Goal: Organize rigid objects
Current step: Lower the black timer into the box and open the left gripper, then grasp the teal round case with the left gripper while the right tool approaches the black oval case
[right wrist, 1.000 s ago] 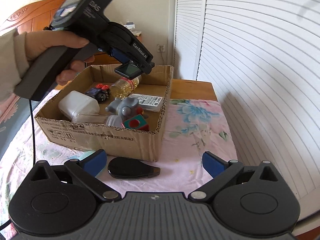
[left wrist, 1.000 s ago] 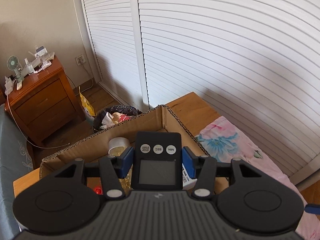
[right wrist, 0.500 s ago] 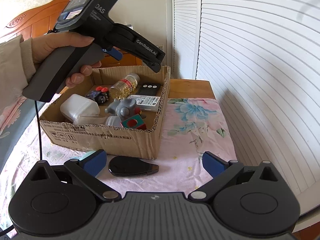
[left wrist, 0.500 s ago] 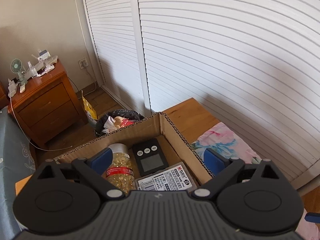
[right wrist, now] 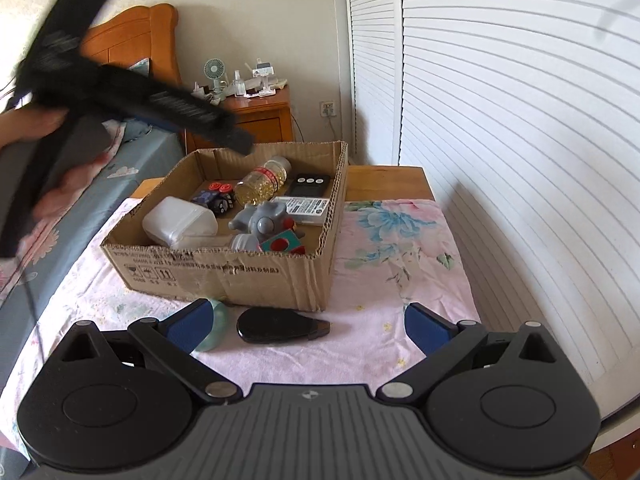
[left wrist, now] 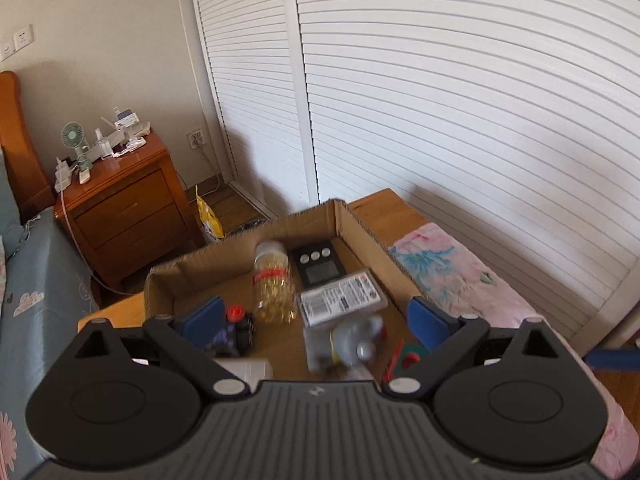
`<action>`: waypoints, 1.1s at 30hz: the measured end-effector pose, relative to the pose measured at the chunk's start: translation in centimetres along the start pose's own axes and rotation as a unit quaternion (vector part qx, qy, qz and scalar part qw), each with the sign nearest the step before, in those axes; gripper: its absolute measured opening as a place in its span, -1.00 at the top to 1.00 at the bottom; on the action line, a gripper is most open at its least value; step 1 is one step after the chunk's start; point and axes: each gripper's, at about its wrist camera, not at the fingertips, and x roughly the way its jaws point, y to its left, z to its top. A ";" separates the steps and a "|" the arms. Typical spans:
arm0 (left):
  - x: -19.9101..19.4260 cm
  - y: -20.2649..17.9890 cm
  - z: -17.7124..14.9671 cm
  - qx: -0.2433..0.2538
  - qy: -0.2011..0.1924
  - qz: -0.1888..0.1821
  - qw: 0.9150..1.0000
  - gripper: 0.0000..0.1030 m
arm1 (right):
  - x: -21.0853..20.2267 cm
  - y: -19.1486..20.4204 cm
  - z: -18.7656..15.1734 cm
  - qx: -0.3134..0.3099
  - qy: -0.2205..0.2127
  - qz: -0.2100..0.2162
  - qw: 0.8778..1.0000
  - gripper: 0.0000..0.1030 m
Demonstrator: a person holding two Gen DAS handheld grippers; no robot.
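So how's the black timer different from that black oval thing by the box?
The timer is rectangular, with three round buttons and a screen; the oval case is rounded and plain. The timer lies inside the cardboard box; the case lies outside on the pink cloth. Both are black and lie flat.

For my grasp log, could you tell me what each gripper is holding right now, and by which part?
Nothing is held: the left gripper and the right gripper are both open and empty.

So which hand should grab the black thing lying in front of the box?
Probably the right. The right gripper is open, empty, low over the pink cloth, with the black case between its fingers. The left gripper, also open and empty, is up over the cardboard box.
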 end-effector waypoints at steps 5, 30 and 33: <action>-2.2 -0.3 -4.6 -0.020 0.002 0.020 1.000 -0.89 | 0.7 -0.5 -1.4 -0.006 0.014 -0.014 1.000 -1.00; 3.3 -4.8 -14.6 -0.097 0.041 0.045 0.993 -0.26 | 4.7 -2.9 -5.3 0.014 0.073 -0.034 0.997 -1.00; 3.6 -4.6 -14.8 -0.103 0.040 0.036 0.993 -0.01 | 5.0 -2.8 -5.5 0.011 0.078 -0.033 0.996 -1.00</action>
